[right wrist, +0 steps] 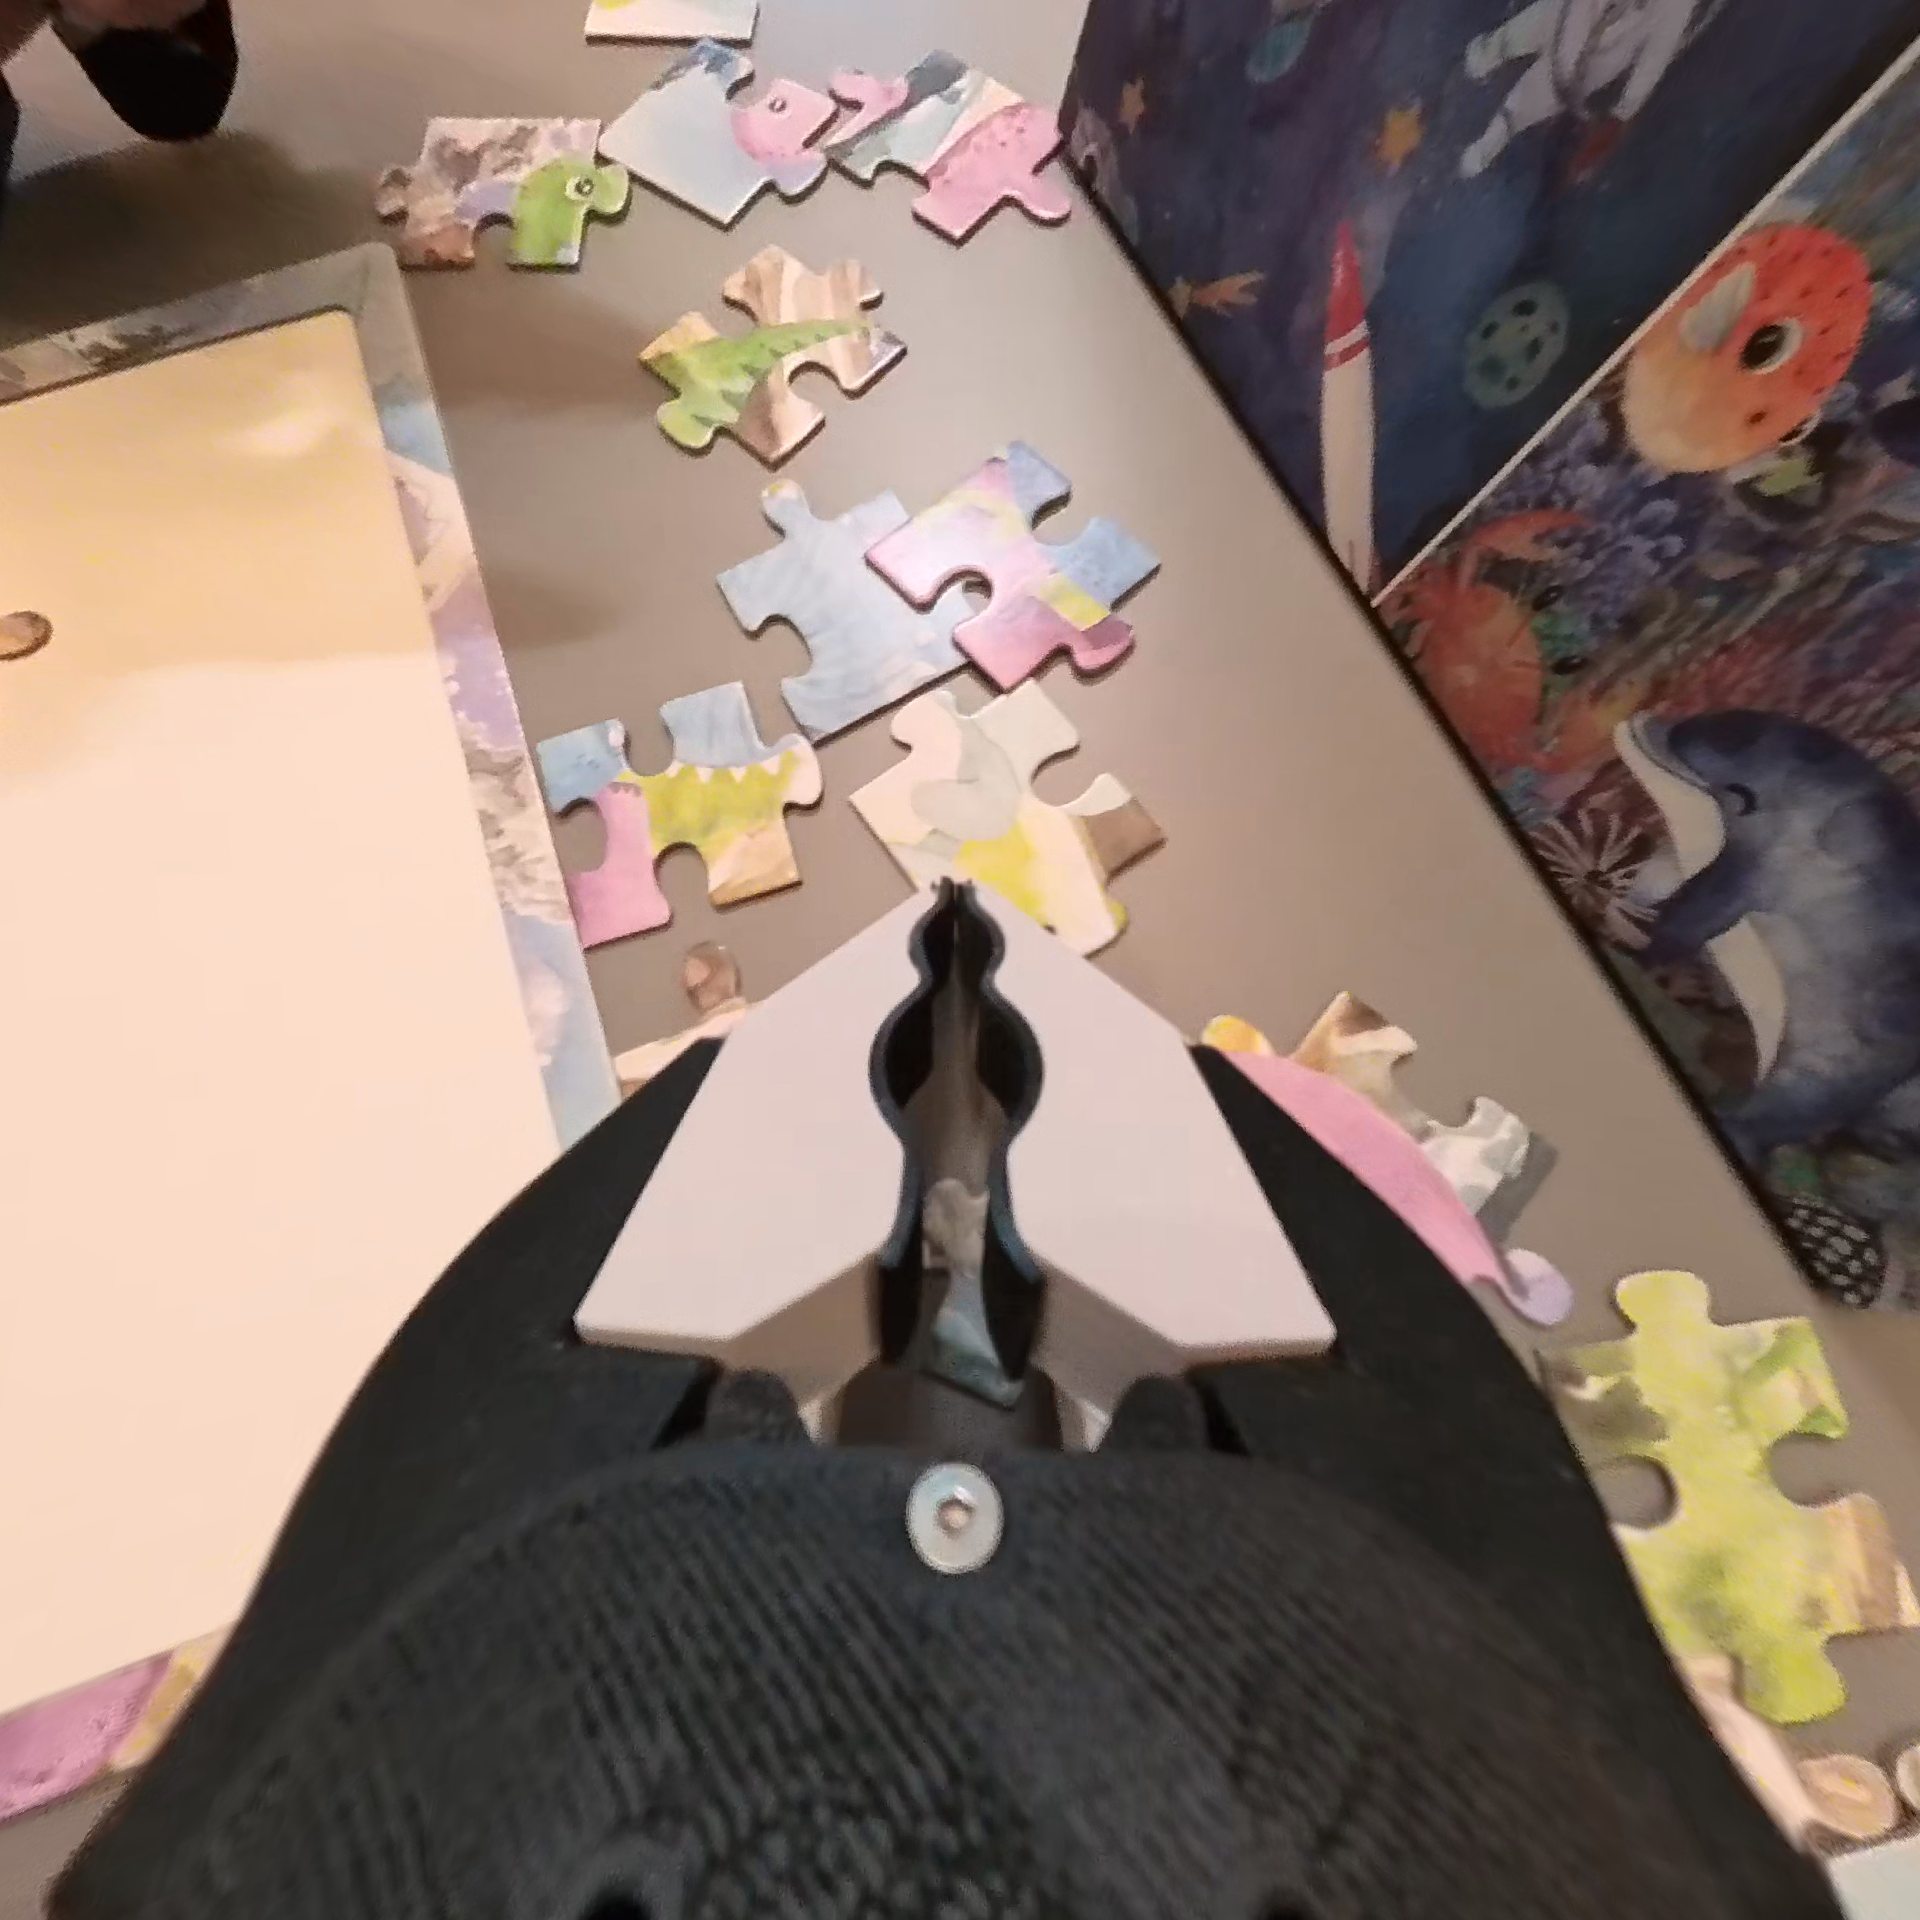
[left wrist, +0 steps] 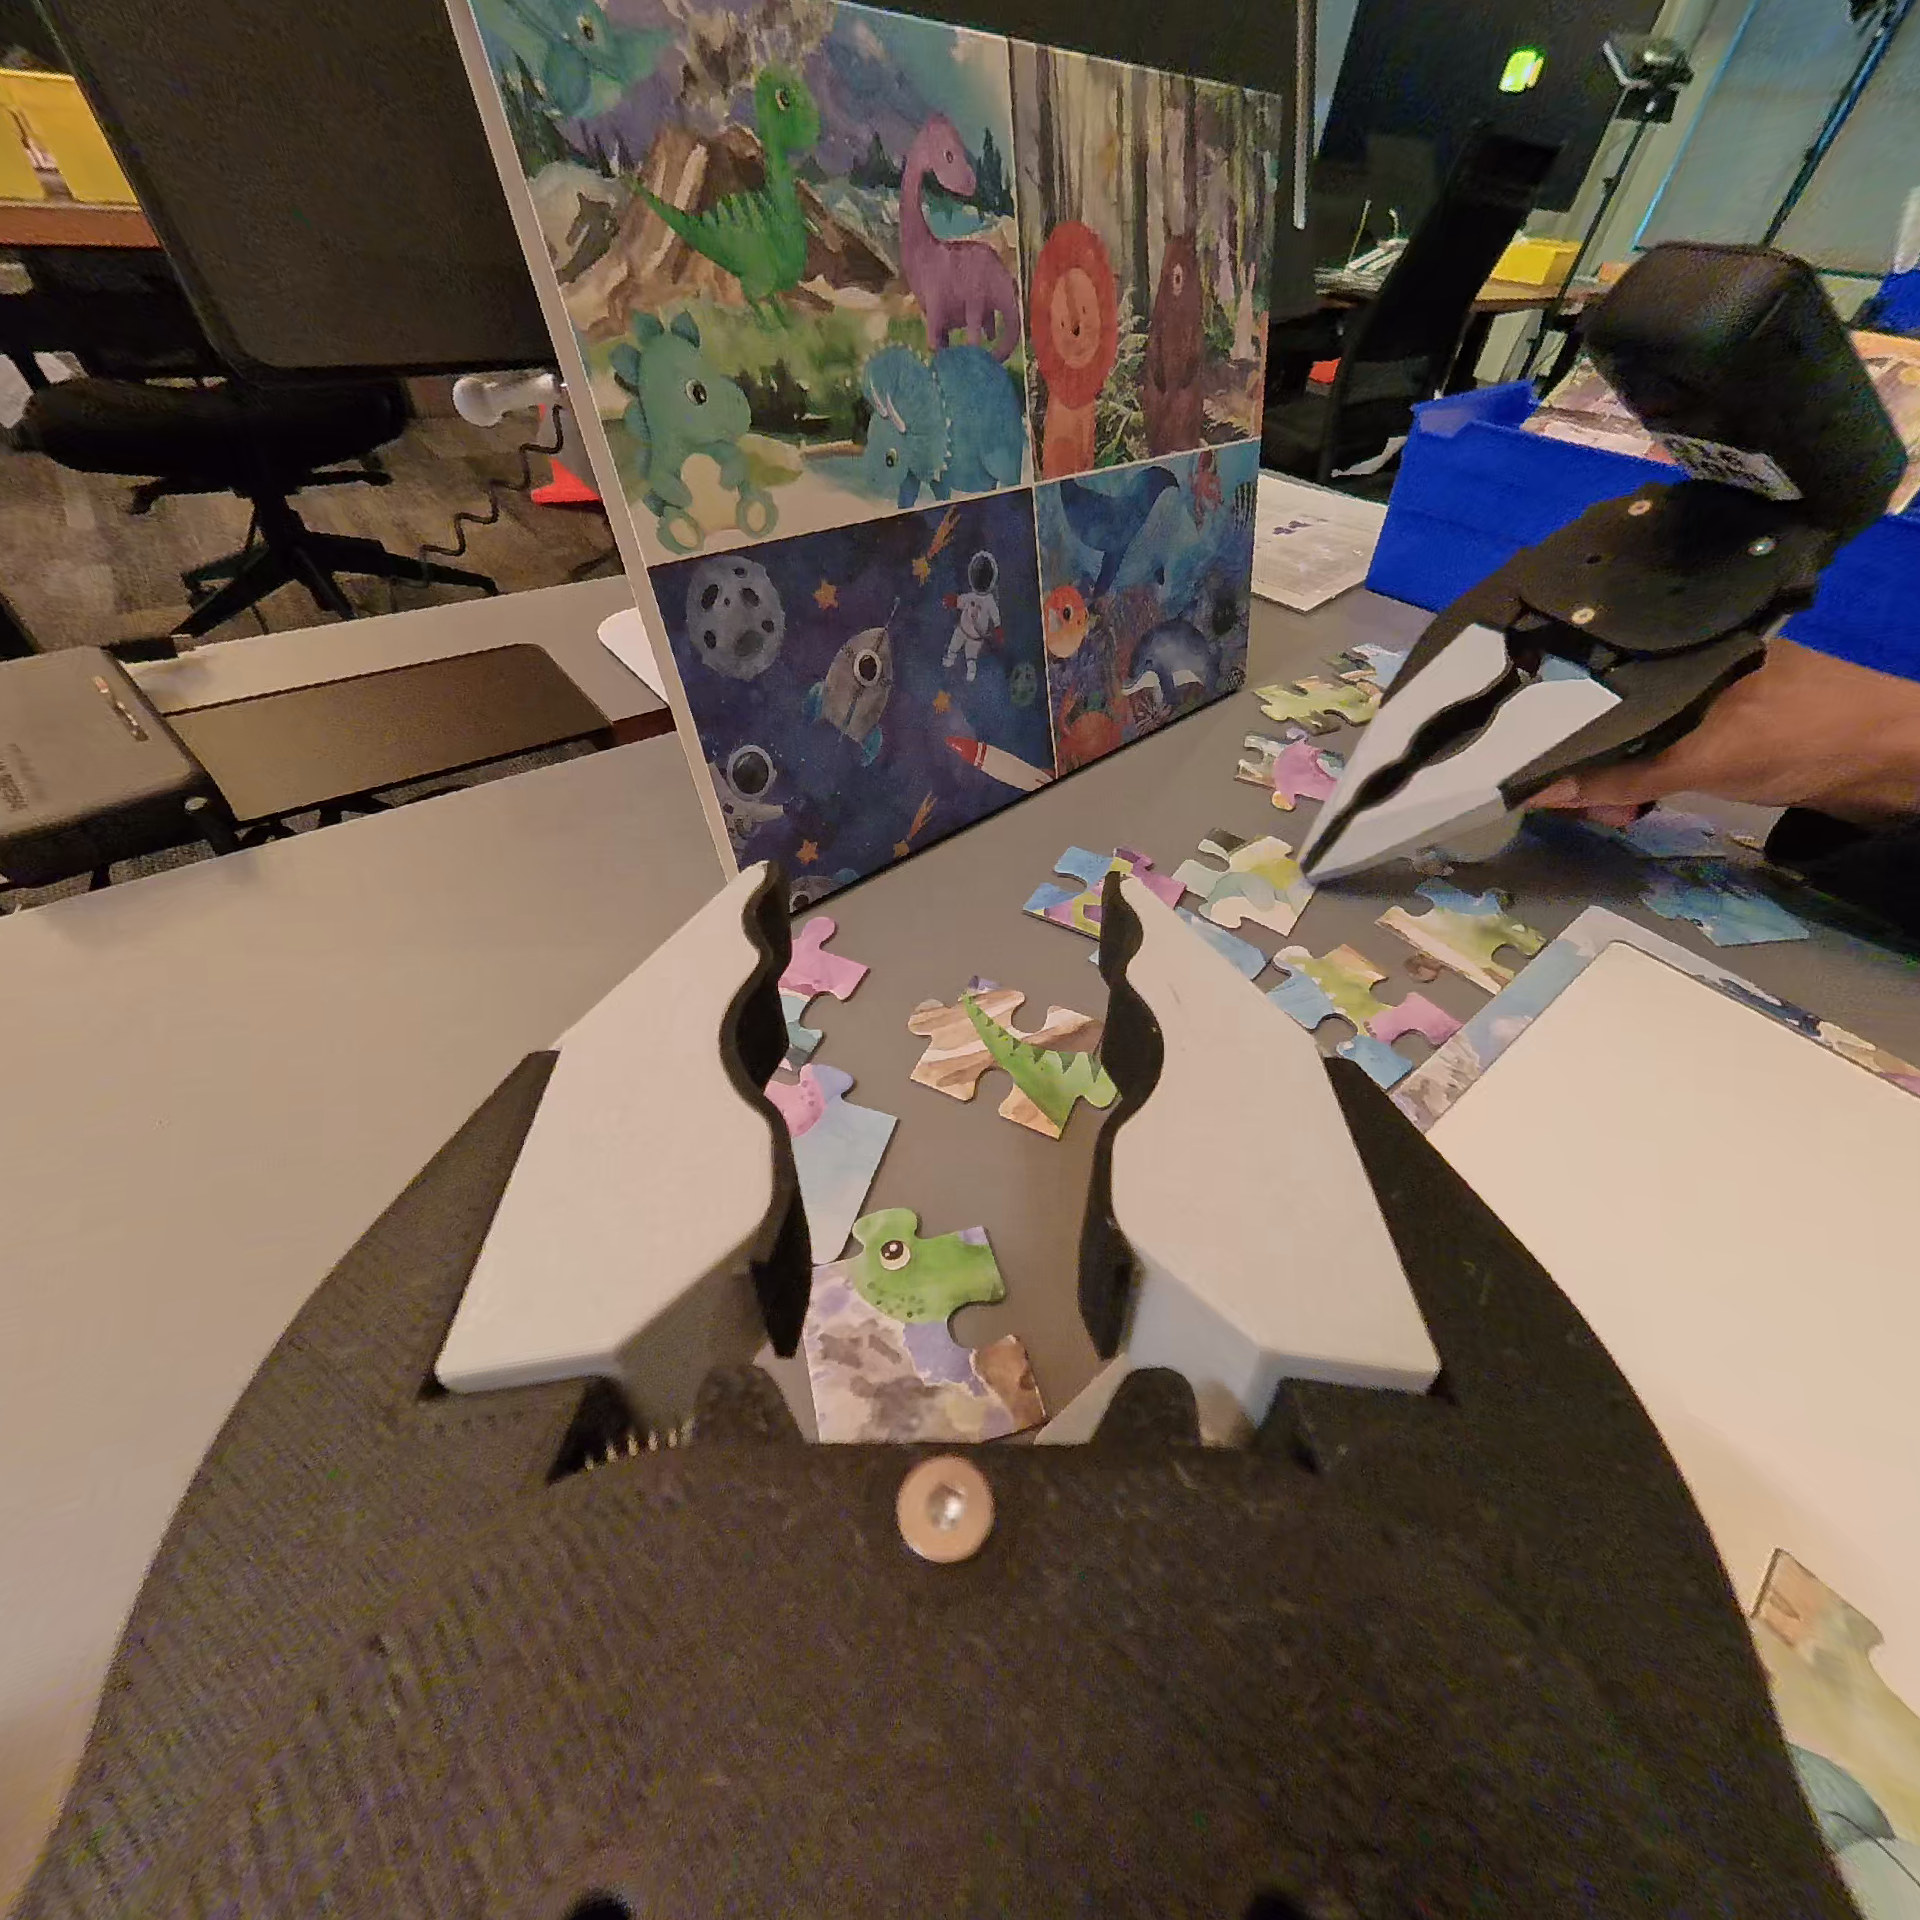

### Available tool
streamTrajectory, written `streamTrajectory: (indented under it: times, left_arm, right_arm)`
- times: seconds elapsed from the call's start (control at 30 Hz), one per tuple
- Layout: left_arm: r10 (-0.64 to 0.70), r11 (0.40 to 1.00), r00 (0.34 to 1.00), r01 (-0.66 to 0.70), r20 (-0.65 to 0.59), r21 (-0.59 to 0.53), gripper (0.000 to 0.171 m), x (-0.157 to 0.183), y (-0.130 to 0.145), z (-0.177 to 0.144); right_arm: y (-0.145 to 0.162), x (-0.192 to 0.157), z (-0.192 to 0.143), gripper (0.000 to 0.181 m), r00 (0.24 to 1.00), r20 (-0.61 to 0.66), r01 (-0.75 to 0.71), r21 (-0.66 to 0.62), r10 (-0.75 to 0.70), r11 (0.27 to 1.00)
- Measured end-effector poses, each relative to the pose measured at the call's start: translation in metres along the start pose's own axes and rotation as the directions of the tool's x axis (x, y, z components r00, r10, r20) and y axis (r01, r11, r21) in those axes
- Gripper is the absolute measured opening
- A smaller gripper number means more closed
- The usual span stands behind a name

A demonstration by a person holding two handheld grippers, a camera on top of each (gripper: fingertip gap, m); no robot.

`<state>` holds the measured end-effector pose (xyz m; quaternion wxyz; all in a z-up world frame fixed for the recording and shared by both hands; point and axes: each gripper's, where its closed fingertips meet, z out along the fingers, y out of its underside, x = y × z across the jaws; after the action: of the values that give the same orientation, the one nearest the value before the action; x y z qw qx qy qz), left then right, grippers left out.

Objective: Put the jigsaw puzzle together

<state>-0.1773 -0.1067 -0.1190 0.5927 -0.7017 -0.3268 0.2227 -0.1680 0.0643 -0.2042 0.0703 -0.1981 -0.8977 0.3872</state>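
Observation:
Several loose jigsaw pieces lie on the grey table [left wrist: 312,1039]. My left gripper [left wrist: 940,888] is open and empty, hovering over a green dinosaur-head piece [left wrist: 914,1309] and a green-tail piece [left wrist: 1013,1055]. My right gripper [right wrist: 951,888] is shut, its tips touching the near edge of a pale piece [right wrist: 997,821]; it also shows in the left wrist view [left wrist: 1311,868]. I cannot tell if it pinches that edge. The white puzzle tray [right wrist: 208,727] with a printed border lies beside the pieces and also shows in the left wrist view [left wrist: 1662,1195].
An upright picture board [left wrist: 883,416] with dinosaur, space and sea scenes stands behind the pieces, close to my right gripper in its own view [right wrist: 1558,416]. A blue bin [left wrist: 1486,499] sits at the back right. An office chair [left wrist: 239,447] stands beyond the table. The grippers' ends are close to 20 cm from one another.

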Motion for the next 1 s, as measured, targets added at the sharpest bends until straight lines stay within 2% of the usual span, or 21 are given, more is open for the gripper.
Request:
streamTrajectory:
  times: [0.1,0.17,0.23,0.4,0.5,0.53,0.67,0.83,1.0]
  left_arm:
    - [-0.003,1.0,1.0,0.003,0.001,-0.001,0.058,0.0,0.0,0.0]
    - [-0.007,1.0,1.0,0.007,0.0,0.0,0.058,-0.001,0.001,0.0]
    - [-0.014,1.0,1.0,0.014,-0.004,0.002,0.058,-0.001,0.001,0.0]
    - [-0.018,1.0,1.0,0.018,-0.001,-0.001,0.058,-0.002,0.001,0.0]
    - [-0.024,1.0,1.0,0.024,-0.003,0.007,0.058,-0.002,0.0,-0.001]
    - [-0.027,1.0,1.0,0.027,-0.006,0.009,0.058,-0.002,-0.001,-0.001]
    - [-0.032,0.999,0.999,0.032,-0.015,0.002,0.058,0.0,0.001,0.001]
    - [-0.029,1.0,1.0,0.029,-0.012,-0.004,0.058,-0.001,0.002,0.001]
    - [-0.04,0.999,0.999,0.04,-0.015,-0.002,0.058,-0.001,0.002,0.001]
  right_arm:
    - [-0.001,0.001,-0.003,0.003,0.998,-0.045,0.033,-0.007,-0.034,0.999]
    - [-0.004,0.015,-0.006,0.014,0.99,-0.123,0.065,-0.001,-0.064,0.998]
    - [0.0,0.024,-0.006,0.023,0.989,-0.14,0.051,-0.022,-0.054,0.998]
    - [0.004,0.014,-0.001,0.047,0.998,0.015,-0.056,0.002,0.056,0.998]
    - [0.011,-0.017,-0.01,0.033,0.981,0.187,-0.041,-0.033,0.047,0.999]
    - [0.012,-0.02,-0.012,0.032,0.98,0.194,-0.037,-0.027,0.042,0.999]
    - [-0.003,-0.004,-0.011,0.042,0.997,0.076,-0.019,0.085,0.013,0.996]
    - [0.0,-0.002,0.008,0.061,0.996,0.005,0.093,0.014,-0.093,0.996]
    - [-0.005,-0.002,0.011,0.049,0.997,0.05,0.049,0.035,-0.051,0.998]
